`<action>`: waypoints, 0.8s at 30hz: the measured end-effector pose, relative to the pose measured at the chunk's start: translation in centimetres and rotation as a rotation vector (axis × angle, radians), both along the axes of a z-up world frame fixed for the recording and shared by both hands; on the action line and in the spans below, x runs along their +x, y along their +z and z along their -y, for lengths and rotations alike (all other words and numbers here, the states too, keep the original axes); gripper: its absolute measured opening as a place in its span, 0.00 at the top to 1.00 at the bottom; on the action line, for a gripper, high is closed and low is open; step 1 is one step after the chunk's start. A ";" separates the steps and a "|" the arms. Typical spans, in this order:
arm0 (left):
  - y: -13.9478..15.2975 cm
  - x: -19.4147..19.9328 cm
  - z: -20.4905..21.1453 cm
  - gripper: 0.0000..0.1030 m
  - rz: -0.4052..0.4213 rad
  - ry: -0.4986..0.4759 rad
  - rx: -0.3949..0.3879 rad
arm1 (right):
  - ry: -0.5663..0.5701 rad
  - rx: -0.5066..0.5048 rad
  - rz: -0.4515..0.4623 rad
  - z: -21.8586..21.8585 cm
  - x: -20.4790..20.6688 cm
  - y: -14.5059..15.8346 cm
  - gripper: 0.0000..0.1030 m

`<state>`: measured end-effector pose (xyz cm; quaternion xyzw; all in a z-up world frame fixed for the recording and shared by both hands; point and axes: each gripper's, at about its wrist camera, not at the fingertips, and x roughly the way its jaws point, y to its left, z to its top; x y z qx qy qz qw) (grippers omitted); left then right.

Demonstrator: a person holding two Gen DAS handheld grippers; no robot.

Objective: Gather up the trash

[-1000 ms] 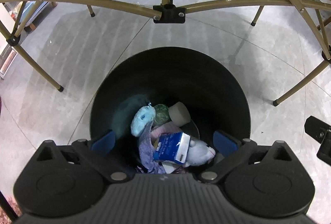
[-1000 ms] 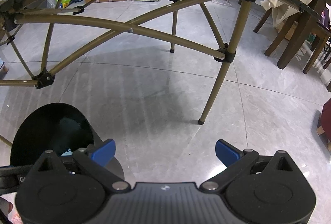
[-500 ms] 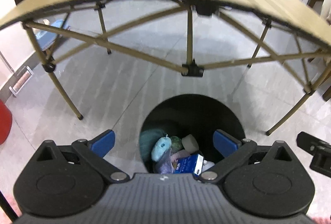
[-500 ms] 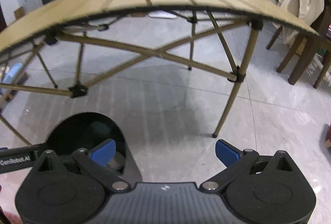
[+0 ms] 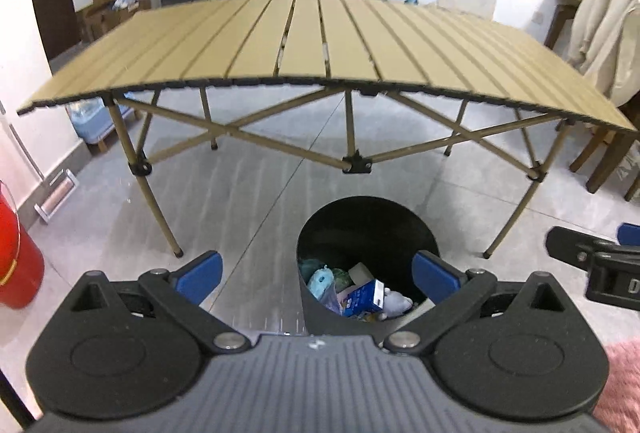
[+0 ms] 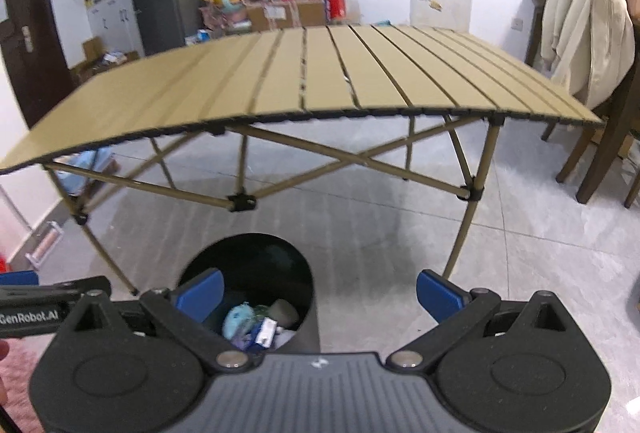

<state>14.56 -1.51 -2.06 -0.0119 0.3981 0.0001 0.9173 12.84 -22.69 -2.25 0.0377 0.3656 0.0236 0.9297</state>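
So the left claw point(image 5: 316, 275) is spread wide with nothing between its blue fingertips point(image 5: 199, 271), hanging above the floor. The black trash bin point(image 5: 400, 211) sits just ahead and below it, toward its right fingertip. Inside the bin there's a pile of trash: a light blue crumpled thing point(image 5: 320, 282), a blue and white carton point(image 5: 366, 298), something pale grey point(image 5: 394, 302) and a purple bit point(image 5: 332, 299). Further ahead stands the tan slatted bench point(image 5: 312, 45), top bare. The right claw point(image 6: 320, 293) is spread and empty too; from there the bin point(image 6: 280, 253) is below its left fingertip, same trash showing point(image 6: 238, 317).
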 end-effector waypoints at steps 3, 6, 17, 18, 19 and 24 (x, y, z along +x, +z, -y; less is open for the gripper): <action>1.8 -2.2 -0.2 0.00 0.030 -0.017 0.017 | 0.022 0.004 0.018 -0.8 -2.0 1.6 0.00; 3.4 -4.5 -0.6 0.00 0.063 -0.015 0.032 | 0.050 0.015 0.039 -1.6 -4.1 3.0 0.00; 4.7 -8.9 -2.4 0.00 0.033 -0.019 0.003 | 0.086 -0.030 0.025 -4.7 -9.8 6.0 0.00; 4.8 -9.2 -2.5 0.00 0.030 -0.017 0.000 | 0.089 -0.030 0.023 -4.9 -10.3 6.0 0.00; 4.8 -9.5 -2.6 0.00 0.027 -0.016 -0.001 | 0.090 -0.032 0.022 -4.9 -10.6 6.1 0.00; 5.2 -10.6 -2.8 0.00 0.027 -0.020 0.006 | 0.088 -0.034 0.013 -5.2 -12.0 6.3 0.00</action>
